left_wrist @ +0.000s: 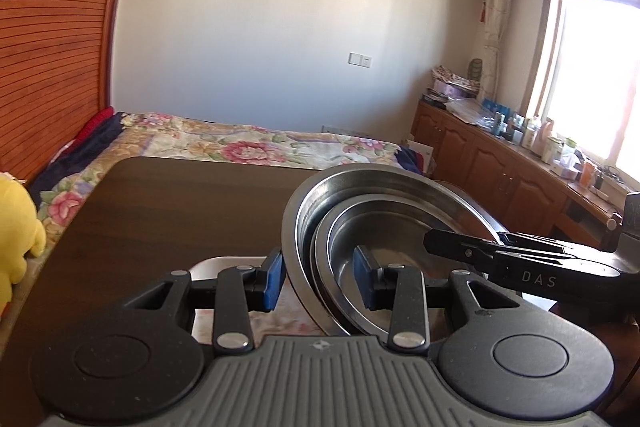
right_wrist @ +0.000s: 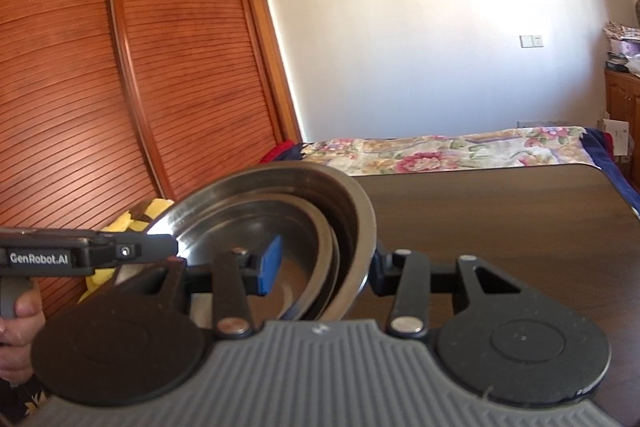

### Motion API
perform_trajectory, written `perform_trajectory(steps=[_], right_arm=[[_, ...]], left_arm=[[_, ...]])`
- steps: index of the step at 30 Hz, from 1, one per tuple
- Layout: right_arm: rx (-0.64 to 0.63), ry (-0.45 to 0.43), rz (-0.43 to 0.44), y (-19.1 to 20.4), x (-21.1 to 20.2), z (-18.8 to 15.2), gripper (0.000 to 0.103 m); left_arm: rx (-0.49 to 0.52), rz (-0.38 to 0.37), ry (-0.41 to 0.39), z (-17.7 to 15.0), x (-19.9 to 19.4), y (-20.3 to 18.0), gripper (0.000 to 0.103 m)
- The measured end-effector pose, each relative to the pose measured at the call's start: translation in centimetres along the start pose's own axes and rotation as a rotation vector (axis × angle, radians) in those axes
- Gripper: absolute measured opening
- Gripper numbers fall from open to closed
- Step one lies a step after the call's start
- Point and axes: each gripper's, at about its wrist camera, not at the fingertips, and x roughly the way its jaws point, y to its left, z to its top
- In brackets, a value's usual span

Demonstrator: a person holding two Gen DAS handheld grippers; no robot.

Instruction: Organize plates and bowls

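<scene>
A nested stack of steel bowls and plates [left_wrist: 384, 203] hangs tilted between both grippers over the dark wooden table [left_wrist: 168, 211]. My left gripper [left_wrist: 320, 279] is shut on the stack's left wall, one blue pad outside and one inside. From the right, my right gripper [left_wrist: 468, 241] reaches over the opposite rim. The right wrist view shows the same stack [right_wrist: 280, 203] with my right gripper [right_wrist: 322, 267] shut on its right wall; its outer pad is hidden behind the bowl. Over the far rim reaches my left gripper [right_wrist: 172, 249], held by a hand [right_wrist: 20, 315].
A pale tray [left_wrist: 224, 263] lies on the table below the left gripper. A yellow plush toy [left_wrist: 16, 239] sits off the table's left edge. Beyond the table are a floral bed [left_wrist: 240, 143], a slatted wooden wardrobe [right_wrist: 120, 67] and a cluttered cabinet [left_wrist: 500, 163] under the window.
</scene>
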Motion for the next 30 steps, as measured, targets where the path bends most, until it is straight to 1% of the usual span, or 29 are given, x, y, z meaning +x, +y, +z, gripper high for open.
perform_trajectory(steps=[6,14,23,30], right_arm=[[-0.007,0.024,0.041,1.4,1.4,0.1,0.046],[-0.043,0.063,0.070,3.3,2.8,0.1,0.046],[-0.040,0.119,0.082,3.8,3.9,-0.7,0.046],[-0.027,0.139,0.085,4.0,4.3,-0.9,0.046]], left_arm=[[-0.034,0.044,0.002,-0.2,-0.7,2.2,0.038],[-0.075,0.085,0.008,-0.7,-0.7,4.3,0.038],[-0.094,0.106,0.029,-1.2,-0.3,4.7,0.038],[-0.094,0.109,0.048,-1.4,0.3,4.8,0.038]])
